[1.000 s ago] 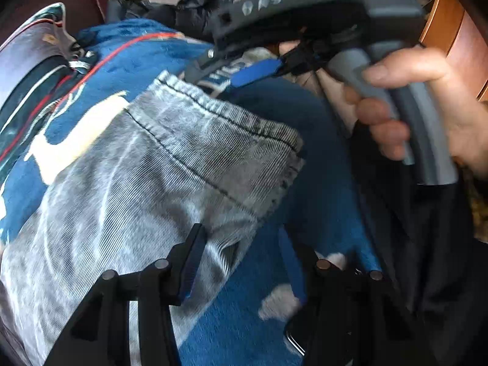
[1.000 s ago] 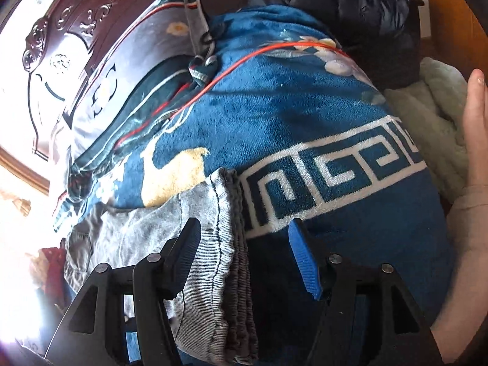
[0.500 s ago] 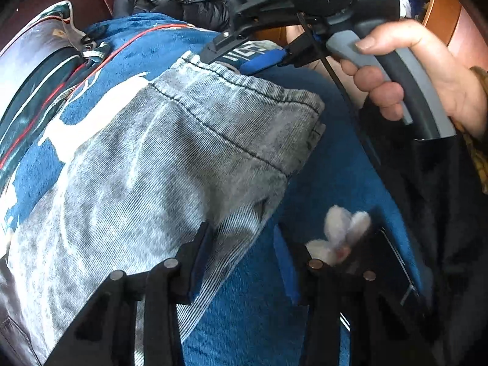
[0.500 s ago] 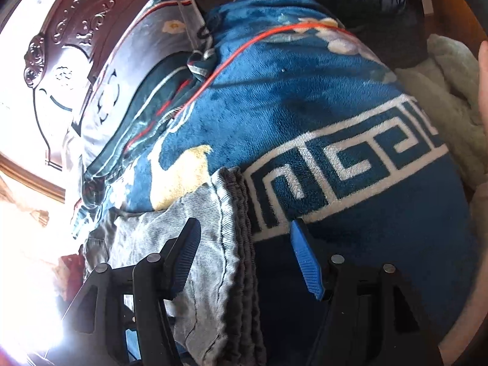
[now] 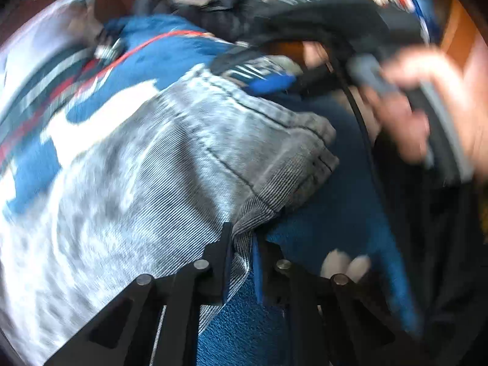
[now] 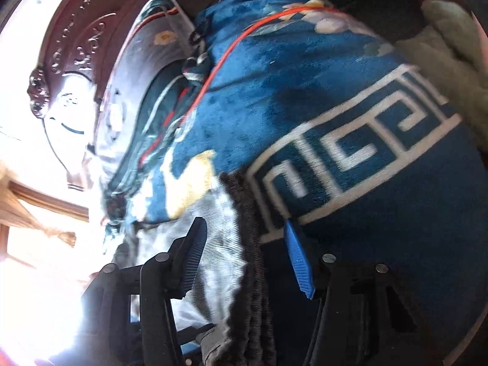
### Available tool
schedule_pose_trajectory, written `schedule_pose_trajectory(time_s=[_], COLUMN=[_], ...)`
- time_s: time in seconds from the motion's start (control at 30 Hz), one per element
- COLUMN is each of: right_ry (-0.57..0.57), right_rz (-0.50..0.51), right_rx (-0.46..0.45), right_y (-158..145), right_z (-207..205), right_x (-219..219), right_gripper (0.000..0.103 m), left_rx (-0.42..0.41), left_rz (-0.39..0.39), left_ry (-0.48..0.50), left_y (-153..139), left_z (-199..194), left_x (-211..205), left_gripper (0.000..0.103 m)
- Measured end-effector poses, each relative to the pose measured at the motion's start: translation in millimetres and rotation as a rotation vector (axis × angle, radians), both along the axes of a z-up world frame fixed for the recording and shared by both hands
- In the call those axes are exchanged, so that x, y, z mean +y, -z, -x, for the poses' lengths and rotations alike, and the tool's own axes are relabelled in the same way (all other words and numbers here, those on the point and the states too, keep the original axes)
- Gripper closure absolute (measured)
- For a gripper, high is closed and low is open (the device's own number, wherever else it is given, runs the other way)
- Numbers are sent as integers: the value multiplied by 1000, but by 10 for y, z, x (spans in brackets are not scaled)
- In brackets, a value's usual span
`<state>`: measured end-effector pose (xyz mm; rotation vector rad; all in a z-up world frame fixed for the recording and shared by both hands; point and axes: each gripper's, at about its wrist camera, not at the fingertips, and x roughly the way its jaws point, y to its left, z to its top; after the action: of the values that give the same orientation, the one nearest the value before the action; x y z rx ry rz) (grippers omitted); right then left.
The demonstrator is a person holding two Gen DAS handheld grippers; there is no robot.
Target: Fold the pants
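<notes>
Your left gripper [image 5: 242, 251] is clamped on the near edge of the grey washed jeans [image 5: 158, 164], with the ribbed hem fabric bunched between the two fingers at 6 o'clock in the left wrist view. The jeans lie spread over the blue patterned blanket [image 5: 332, 213] and fill that view from 9 o'clock to the centre, the stitched hem running toward 1 o'clock.

Your right gripper [image 6: 244, 259] is spread wide, its jaws straddling the hem of the jeans [image 6: 219, 253] without pinching it. The black finger [image 6: 190, 259] sits over the grey cloth, and the blue pad [image 6: 297, 262] is over the blanket [image 6: 350, 97] just past the hem. In the right wrist view the jeans sit at 6 to 7 o'clock.

In the left wrist view your right hand [image 5: 427, 106] is blurred at 2 o'clock, holding the gripper handle. A red cord [image 6: 244, 36] runs across the blanket toward 12 o'clock. The carved wooden headboard [image 6: 79, 30] is at 10 o'clock and a pale green blanket [image 6: 451, 39] at 2 o'clock.
</notes>
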<state>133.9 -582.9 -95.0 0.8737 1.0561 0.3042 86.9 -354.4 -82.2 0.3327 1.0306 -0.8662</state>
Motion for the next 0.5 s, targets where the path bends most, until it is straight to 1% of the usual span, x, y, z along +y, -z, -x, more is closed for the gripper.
schedule_pose_trajectory(time_s=[0.07, 0.17, 0.2, 0.23, 0.3, 0.43, 0.5], right_ry=[-29, -53, -45, -36, -32, -48, -37], right_rz=[-38, 4, 3, -2, 5, 77, 82], right_rx=[18, 49, 53, 59, 71, 20, -7], right_y=[49, 108, 115, 126, 153, -18, -108], right_z=[-18, -63, -70, -74, -69, -57, -40], right_x=[53, 152, 156, 154, 169, 262, 296], right_gripper=[56, 59, 65, 76, 82, 87, 87], left_rx=[78, 101, 101, 104, 115, 128, 137], left_rz=[56, 74, 74, 76, 87, 119, 144], left_ry=[-36, -45, -45, -47, -53, -65, -74], left_y=[11, 26, 29, 26, 12, -9, -53], left_z=[-92, -89, -88, -53, 4, -36, -52], left_x=[94, 118, 120, 127, 143, 203, 252], left_gripper=[90, 90, 90, 90, 90, 90, 91])
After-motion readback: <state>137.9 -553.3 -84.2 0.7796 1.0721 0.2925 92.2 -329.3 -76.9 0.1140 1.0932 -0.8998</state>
